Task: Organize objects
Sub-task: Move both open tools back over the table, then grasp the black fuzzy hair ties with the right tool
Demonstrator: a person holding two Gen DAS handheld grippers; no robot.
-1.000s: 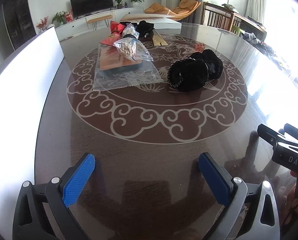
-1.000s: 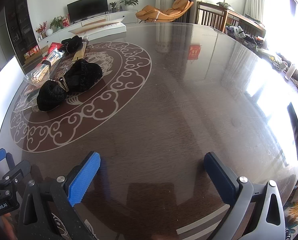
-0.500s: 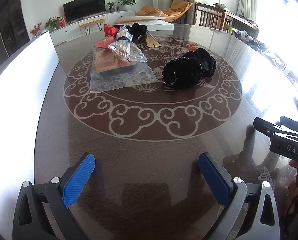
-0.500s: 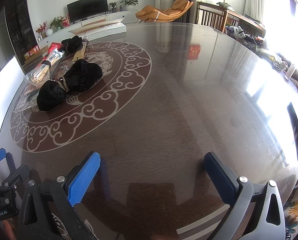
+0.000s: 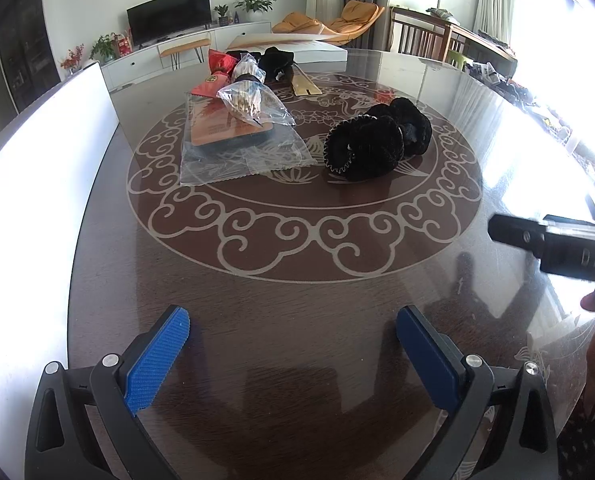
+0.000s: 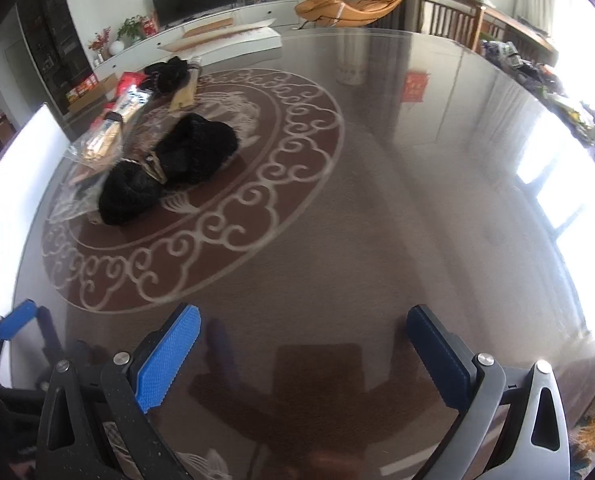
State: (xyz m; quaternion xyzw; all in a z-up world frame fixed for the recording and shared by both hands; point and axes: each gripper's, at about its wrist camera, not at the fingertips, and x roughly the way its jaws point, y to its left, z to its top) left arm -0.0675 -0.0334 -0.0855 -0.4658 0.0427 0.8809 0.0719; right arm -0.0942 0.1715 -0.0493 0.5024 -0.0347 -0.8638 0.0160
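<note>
Two handheld grippers hover low over a large round glass-topped table (image 5: 297,360) with a pale scroll pattern ringing its brown centre. The left gripper (image 5: 293,356) has its blue-padded fingers spread wide with nothing between them; the right gripper (image 6: 305,356) is likewise released and empty.

Toward the far side of the table sits a loose cluster of objects. Nearest is a pair of black fuzzy slippers (image 5: 377,144), pressed together side by side. In the left wrist view their long axis runs from front left to back right, with the trimmed opening of the nearer one facing the camera. In the right wrist view the same slippers (image 6: 169,172) lie well off to the left, stretching diagonally away.

Just left of the slippers lies a flat clear plastic bag (image 5: 241,148) holding an orange and dark card-like item, its long axis pointing away from the left camera. A smaller crinkled bag of pale sticks (image 5: 249,100) rests on top of it. Behind these are a red packet (image 5: 209,88), a black fabric item (image 5: 275,62) and a thin gold strip (image 5: 305,84).

Only the left view shows the bags clearly; in the right view they are squeezed and blurred near the edge. The left view catches just part of the right gripper's black body at its right border, cut off. The right view shows a blue tip of the left gripper at lower left.
</note>
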